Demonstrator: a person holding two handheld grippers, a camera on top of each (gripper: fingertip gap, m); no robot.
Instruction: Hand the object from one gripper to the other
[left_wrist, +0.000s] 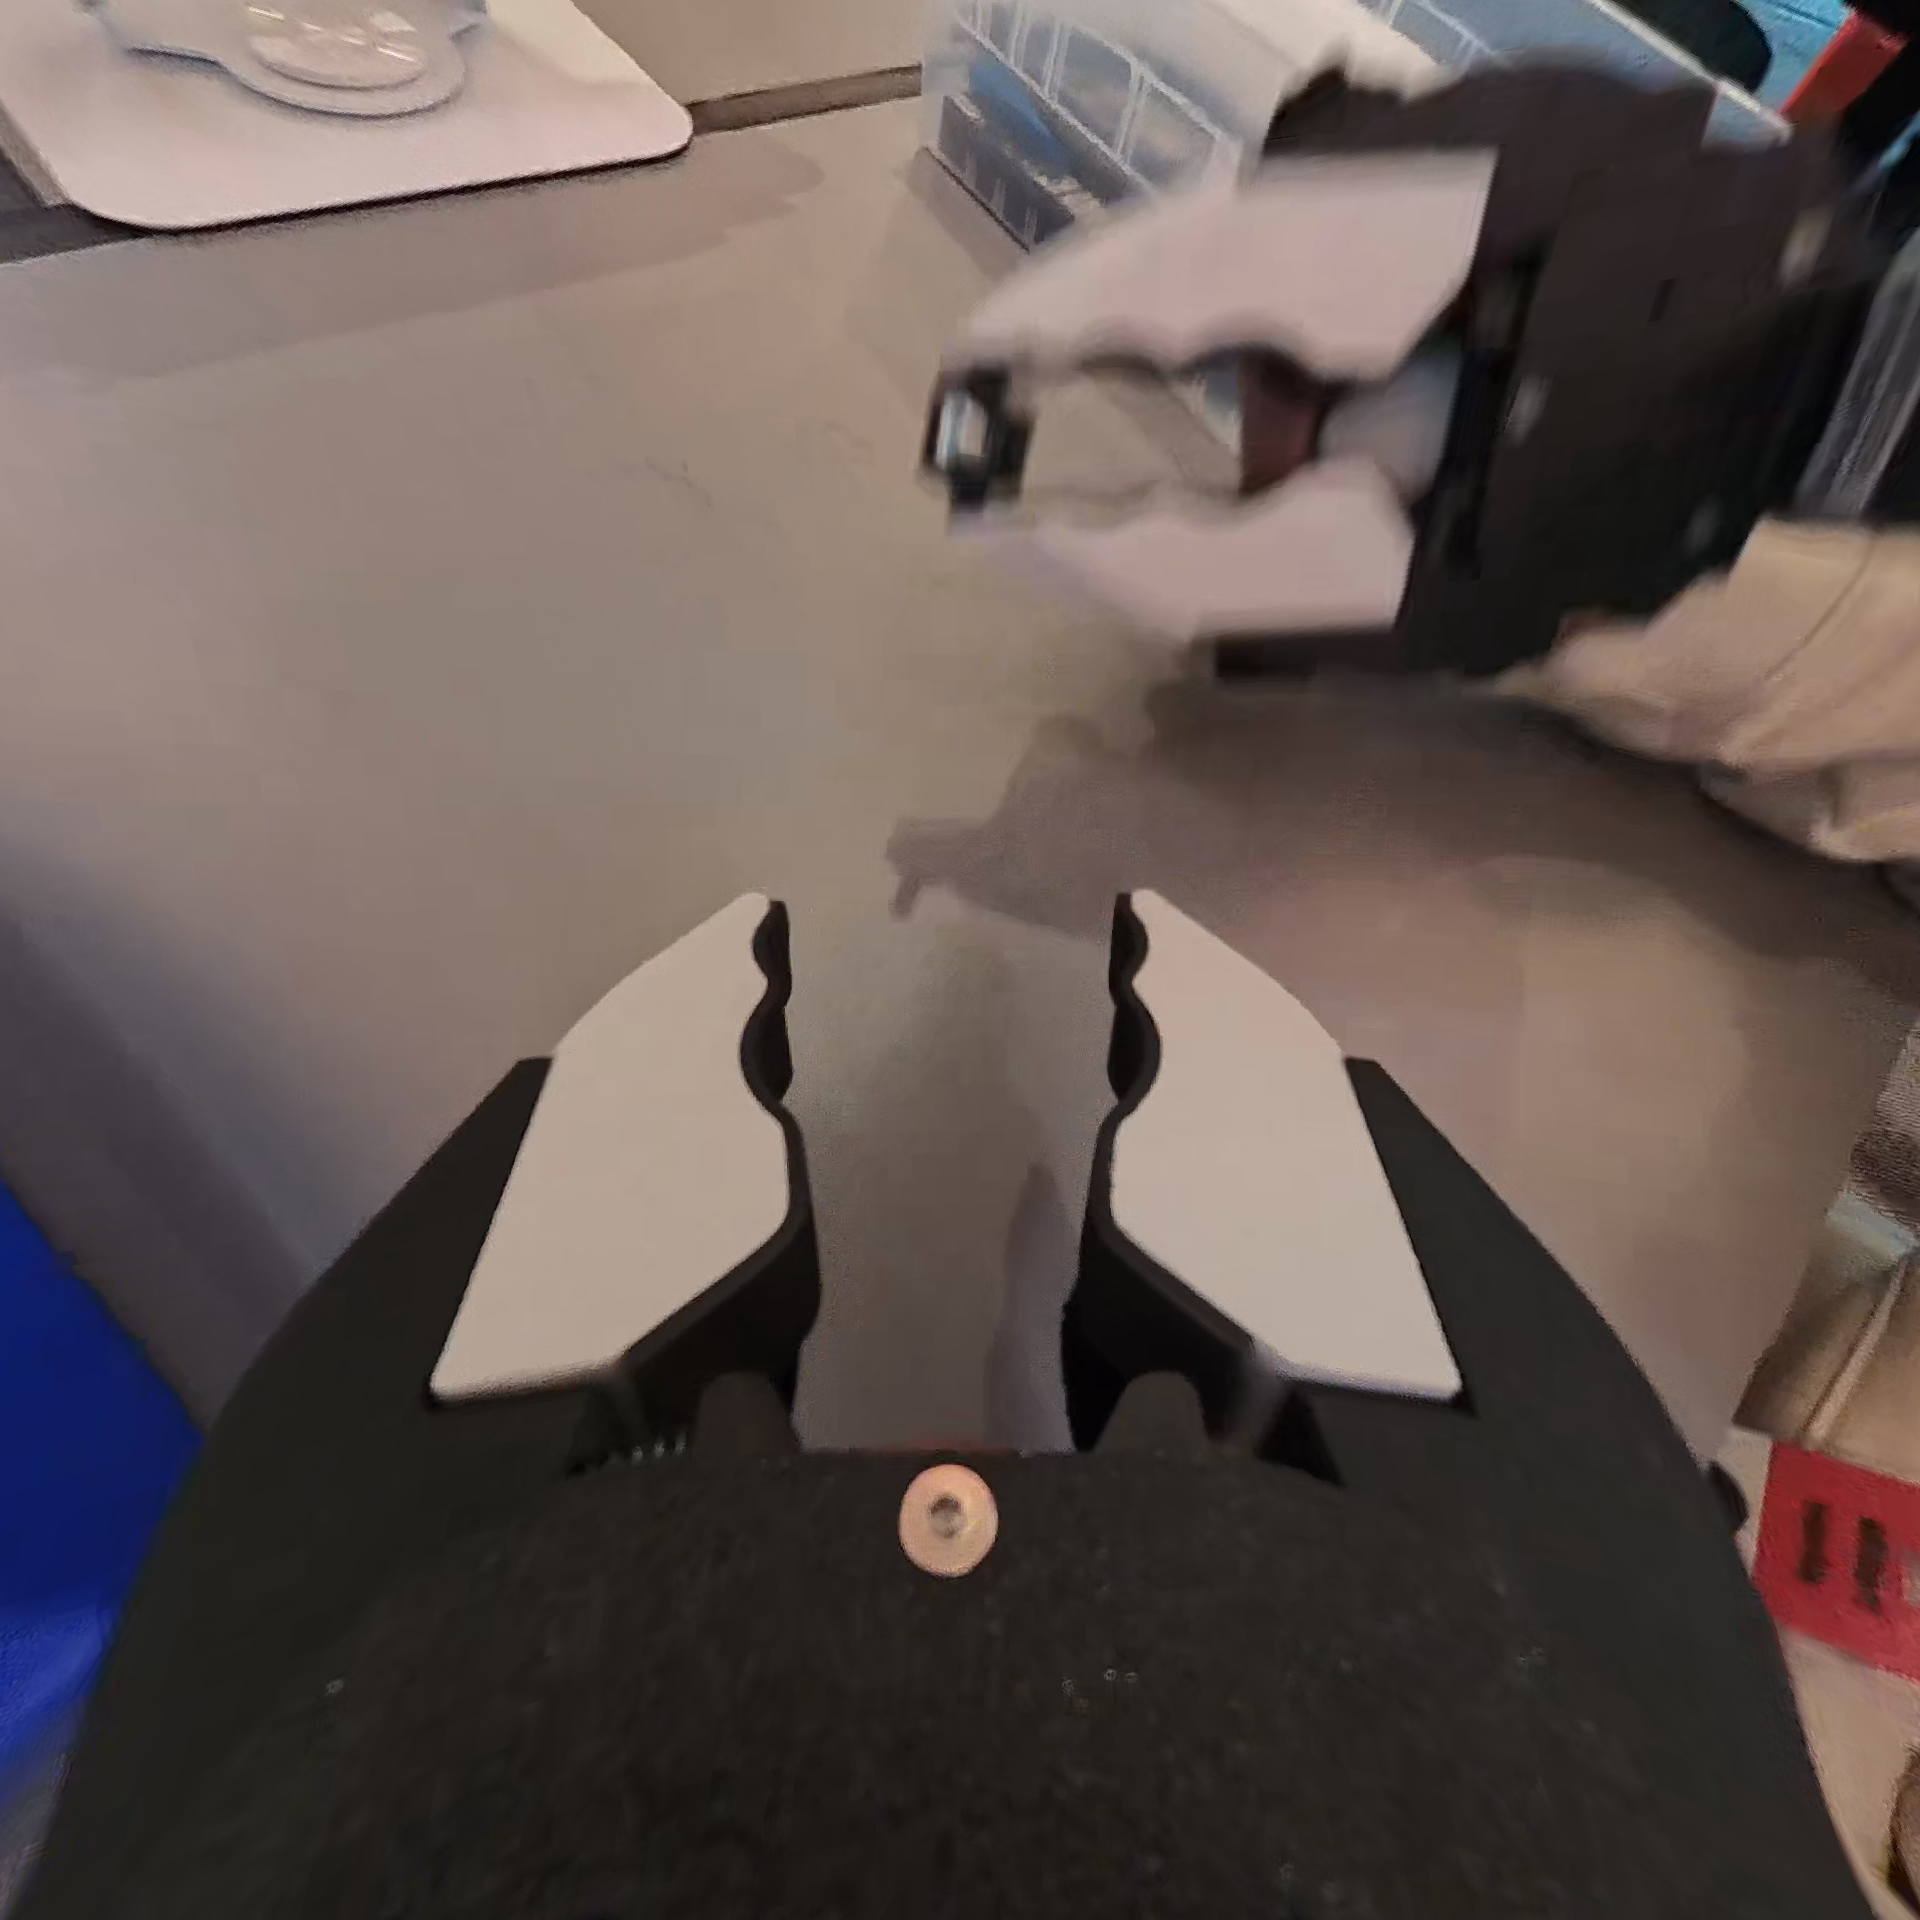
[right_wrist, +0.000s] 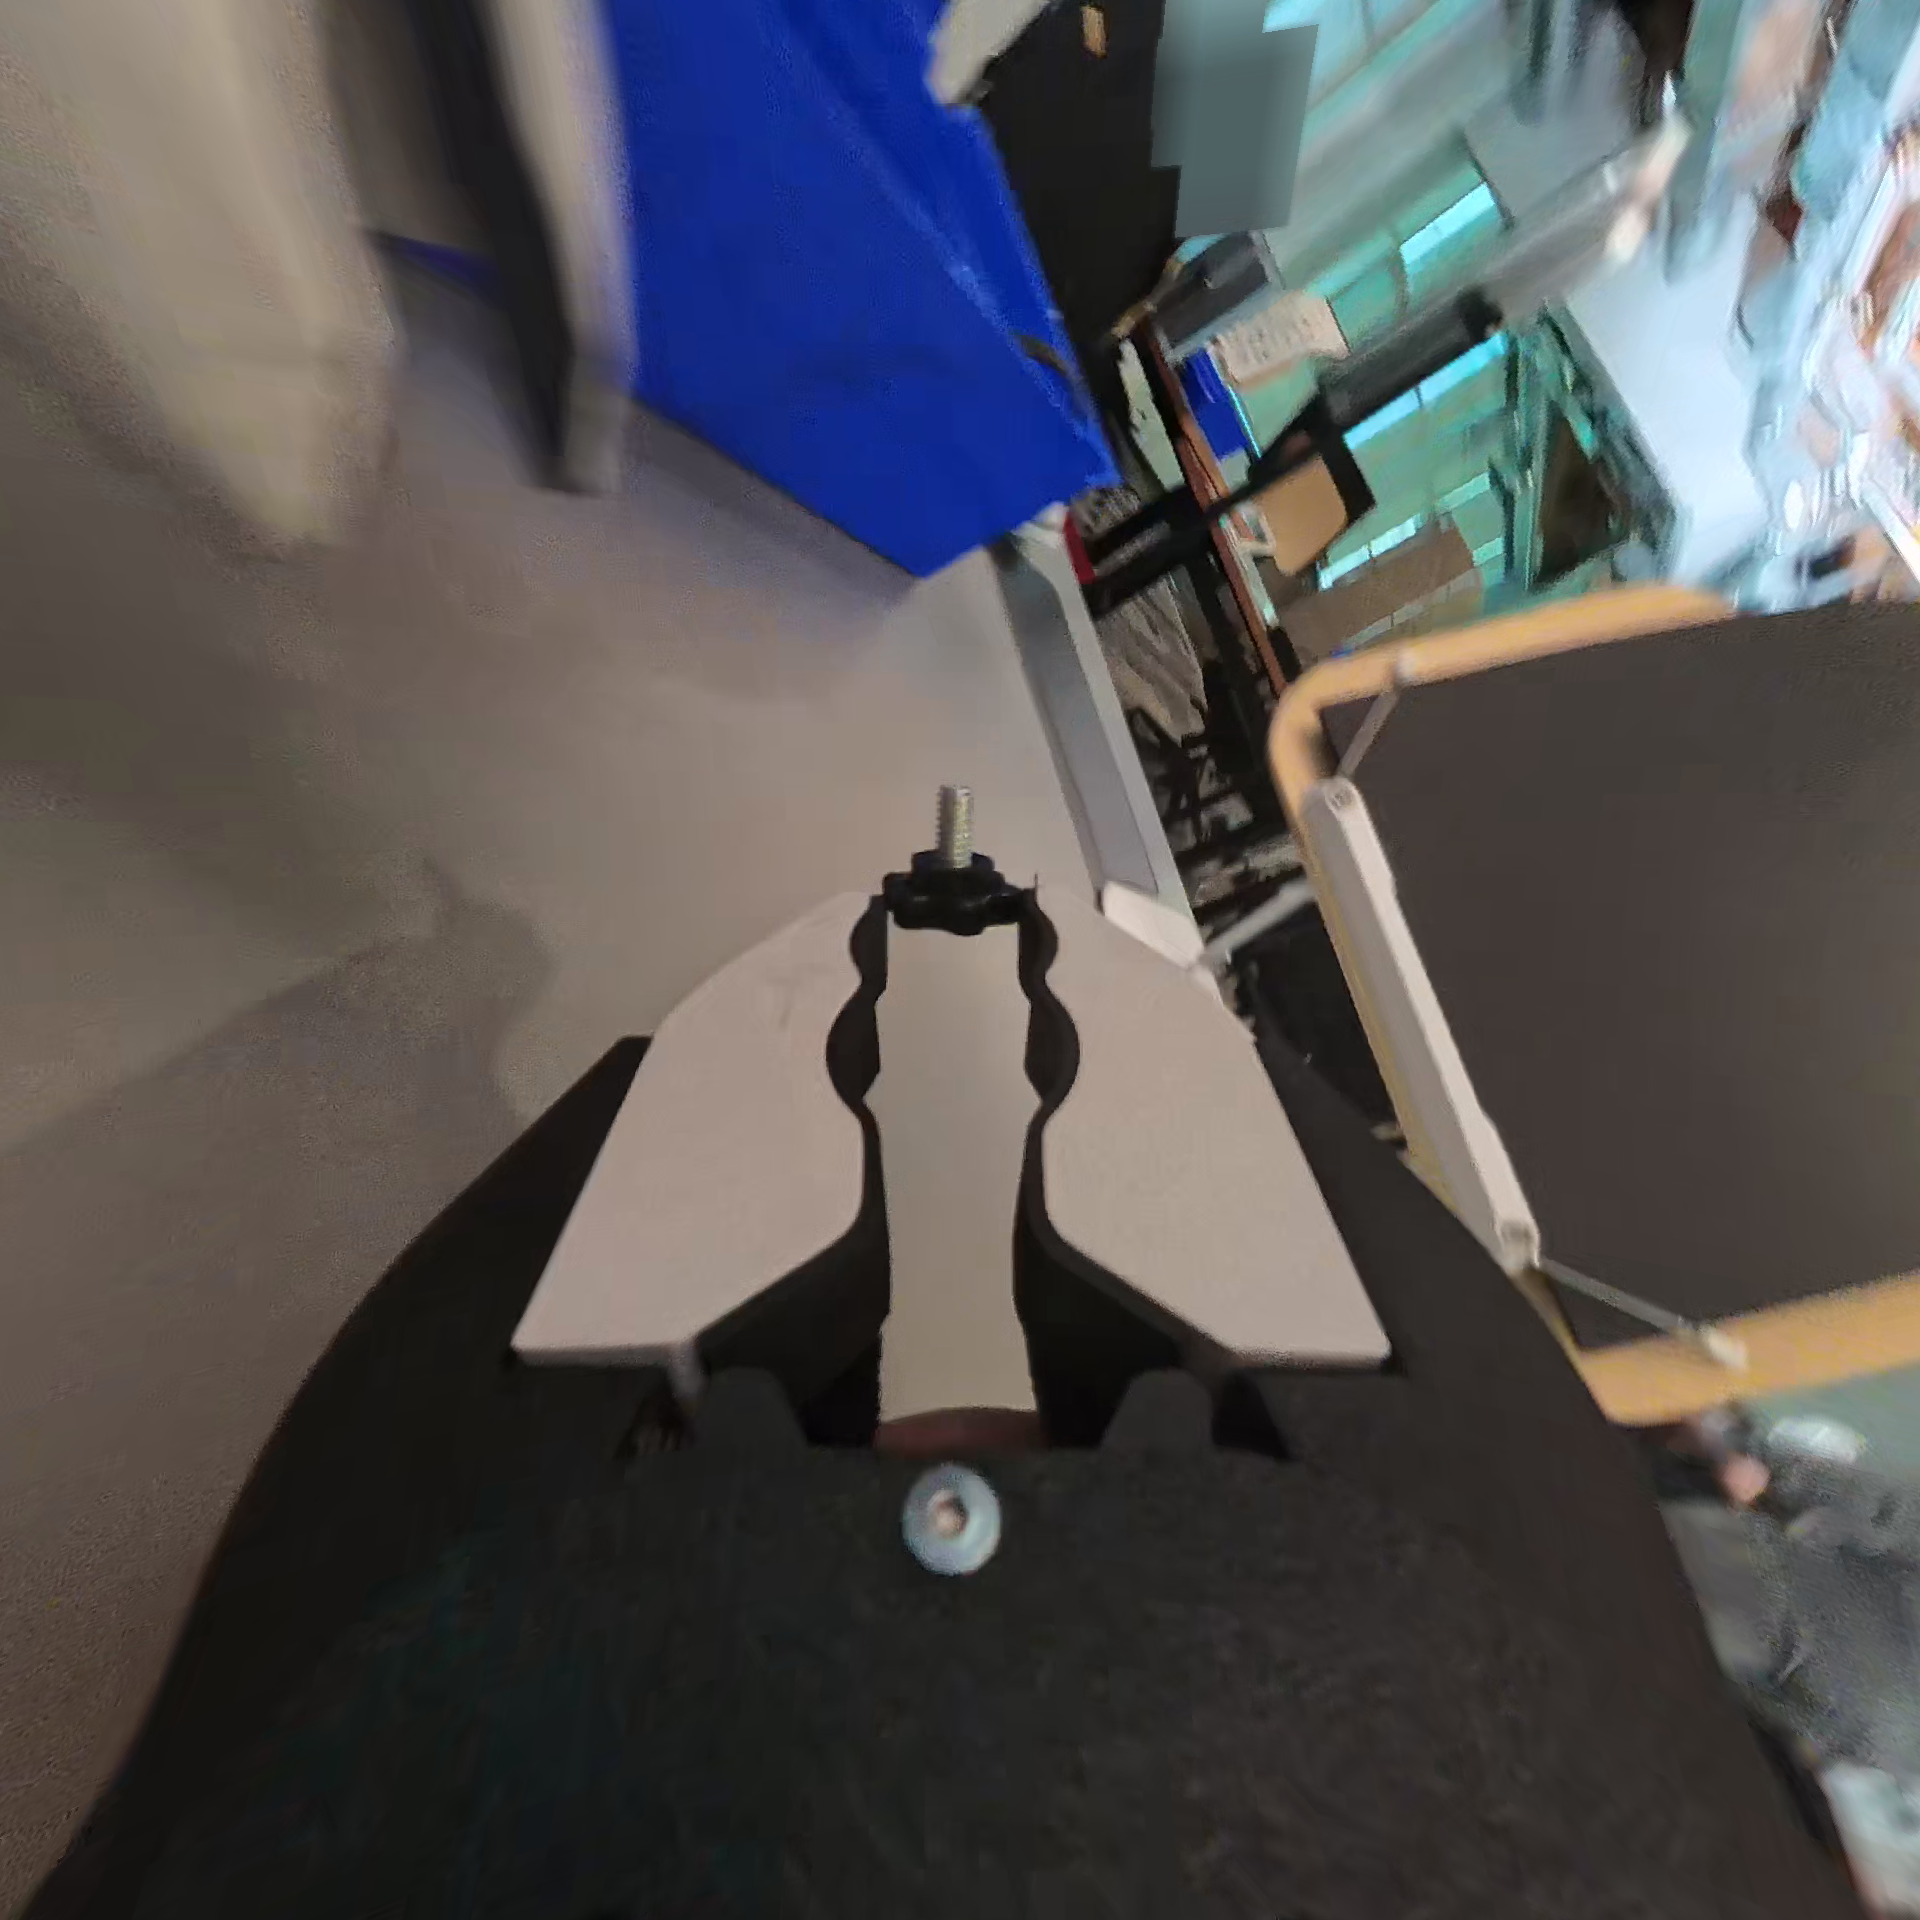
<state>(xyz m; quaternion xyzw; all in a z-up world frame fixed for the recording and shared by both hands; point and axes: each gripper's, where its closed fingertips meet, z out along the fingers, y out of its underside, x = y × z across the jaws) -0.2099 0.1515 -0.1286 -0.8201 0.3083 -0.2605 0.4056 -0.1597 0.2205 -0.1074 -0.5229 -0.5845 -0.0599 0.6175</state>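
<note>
Your right gripper (right_wrist: 958, 914) pinches the knob screw (right_wrist: 951, 883) at its jaw tips, upper right of the left view; your left gripper (left_wrist: 951, 914) waits with jaws apart and empty over the counter (left_wrist: 468, 623). Handover's pending: bring the screw between them

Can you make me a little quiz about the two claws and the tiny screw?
1. True or false: the left claw is holding the thumb screw.
2. Which part of the screw does the right claw pinch? A) the silver threaded end B) the black knob C) nothing
3. Fill in: the left claw's jaws stand ____ with only the grey table showing between them.

Key:
1. False. It is empty.
2. B. The fingertips pinch the black knob, and the threaded end points away from the claw.
3. Open.
</note>
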